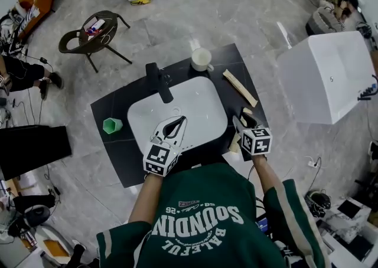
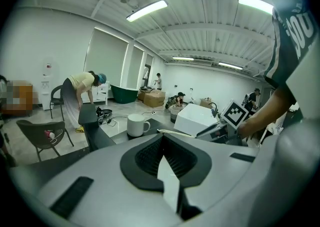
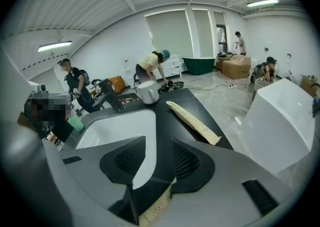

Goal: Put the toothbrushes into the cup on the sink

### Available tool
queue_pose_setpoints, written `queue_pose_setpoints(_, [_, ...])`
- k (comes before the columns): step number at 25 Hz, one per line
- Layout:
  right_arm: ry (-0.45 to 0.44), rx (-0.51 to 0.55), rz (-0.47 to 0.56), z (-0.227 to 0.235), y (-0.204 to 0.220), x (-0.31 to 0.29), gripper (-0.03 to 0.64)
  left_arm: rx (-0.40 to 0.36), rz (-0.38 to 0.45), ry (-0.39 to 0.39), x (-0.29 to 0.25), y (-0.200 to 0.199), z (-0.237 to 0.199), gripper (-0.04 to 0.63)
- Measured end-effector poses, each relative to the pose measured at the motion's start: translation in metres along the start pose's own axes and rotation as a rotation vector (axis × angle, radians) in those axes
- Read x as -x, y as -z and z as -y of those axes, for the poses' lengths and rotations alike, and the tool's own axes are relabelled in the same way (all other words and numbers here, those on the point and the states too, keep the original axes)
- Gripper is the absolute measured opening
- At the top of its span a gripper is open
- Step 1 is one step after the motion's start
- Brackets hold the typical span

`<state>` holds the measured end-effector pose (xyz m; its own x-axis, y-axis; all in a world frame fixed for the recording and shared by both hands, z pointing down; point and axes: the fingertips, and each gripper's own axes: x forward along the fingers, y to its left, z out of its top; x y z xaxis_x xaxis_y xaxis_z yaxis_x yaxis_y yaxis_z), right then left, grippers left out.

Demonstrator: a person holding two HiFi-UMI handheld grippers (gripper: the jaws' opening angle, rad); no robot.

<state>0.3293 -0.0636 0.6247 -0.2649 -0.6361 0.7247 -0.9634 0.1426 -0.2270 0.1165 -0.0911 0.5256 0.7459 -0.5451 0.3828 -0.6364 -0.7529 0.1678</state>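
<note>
A toothbrush in a long beige paper wrapper (image 1: 239,87) (image 3: 192,117) lies on the black counter to the right of the white sink (image 1: 201,104). A white mug (image 1: 201,58) (image 2: 137,124) stands behind the basin, and a small green cup (image 1: 112,125) stands on the counter to its left. My right gripper (image 1: 242,120) (image 3: 157,143) hovers open at the counter's front right. A second beige wrapper (image 3: 155,212) lies just under the base of its jaws, and the pads do not touch it. My left gripper (image 1: 179,121) (image 2: 162,158) is shut and empty over the basin's front edge.
A black faucet (image 1: 159,82) rises at the basin's back left. A large white tub (image 1: 328,75) stands close to the counter's right side. A dark chair (image 1: 94,36) stands on the floor beyond the counter, with cables and people farther back.
</note>
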Motion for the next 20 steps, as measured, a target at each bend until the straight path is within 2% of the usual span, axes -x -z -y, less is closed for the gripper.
queue_pose_setpoints(6, [0.108, -0.132, -0.061, 0.049, 0.028, -0.004, 0.179, 0.000, -0.011, -0.003, -0.003, 0.000, 0.004, 0.011])
queue_pose_setpoints(10, [0.156, -0.265, -0.109, 0.073, 0.050, -0.007, 0.203, 0.003, -0.021, -0.011, -0.003, 0.002, 0.004, 0.011])
queue_pose_setpoints(20, [0.072, -0.400, -0.223, 0.080, 0.068, -0.029, 0.204, 0.033, -0.024, -0.052, 0.006, 0.007, -0.004, 0.011])
